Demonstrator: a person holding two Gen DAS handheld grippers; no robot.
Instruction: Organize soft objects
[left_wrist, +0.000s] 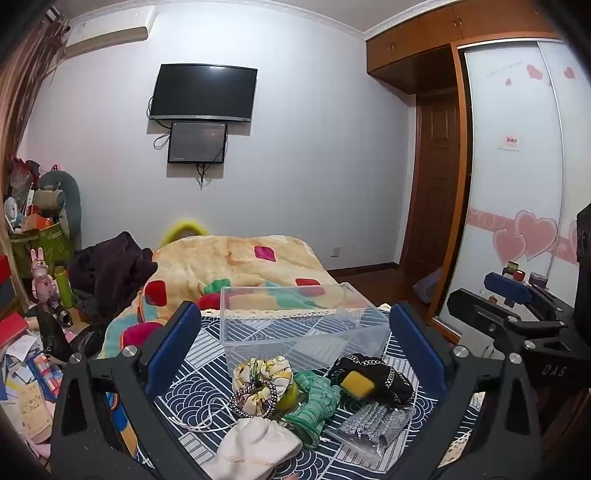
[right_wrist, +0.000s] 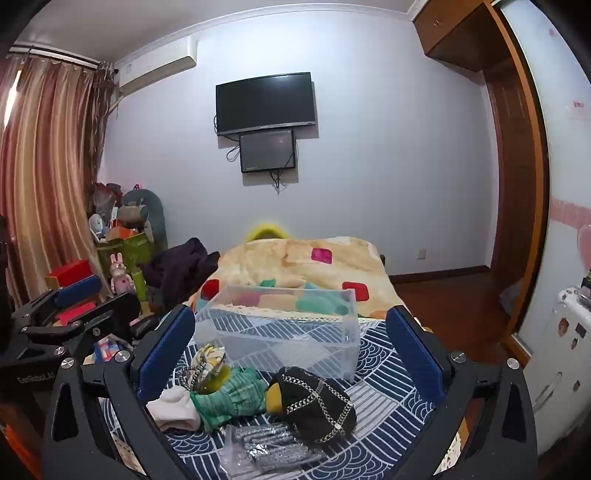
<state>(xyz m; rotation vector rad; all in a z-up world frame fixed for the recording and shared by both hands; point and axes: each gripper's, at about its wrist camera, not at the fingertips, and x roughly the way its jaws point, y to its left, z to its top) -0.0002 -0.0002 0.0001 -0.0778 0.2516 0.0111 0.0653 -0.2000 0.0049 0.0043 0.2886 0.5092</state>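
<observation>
A clear plastic box (left_wrist: 303, 317) (right_wrist: 280, 328) stands empty on the blue patterned cloth (left_wrist: 207, 380). In front of it lie soft items: a floral scrunchie (left_wrist: 262, 373), a chain-trimmed scrunchie (left_wrist: 255, 400), a white cloth pouch (left_wrist: 255, 446) (right_wrist: 173, 408), a green knit piece (left_wrist: 314, 402) (right_wrist: 229, 400), a black chain-trimmed cap (left_wrist: 373, 376) (right_wrist: 317, 400) over a yellow sponge (left_wrist: 356, 384), and a bag of silver items (left_wrist: 373, 424) (right_wrist: 273, 443). My left gripper (left_wrist: 291, 347) is open above the pile, empty. My right gripper (right_wrist: 291, 347) is open, empty.
A bed with a yellow blanket (left_wrist: 236, 266) lies behind the box, with dark clothes (left_wrist: 110, 266) at its left. Clutter and toys (left_wrist: 40, 280) fill the left side. A wardrobe with sliding doors (left_wrist: 517, 166) stands to the right. The other gripper shows at the right edge (left_wrist: 517, 306).
</observation>
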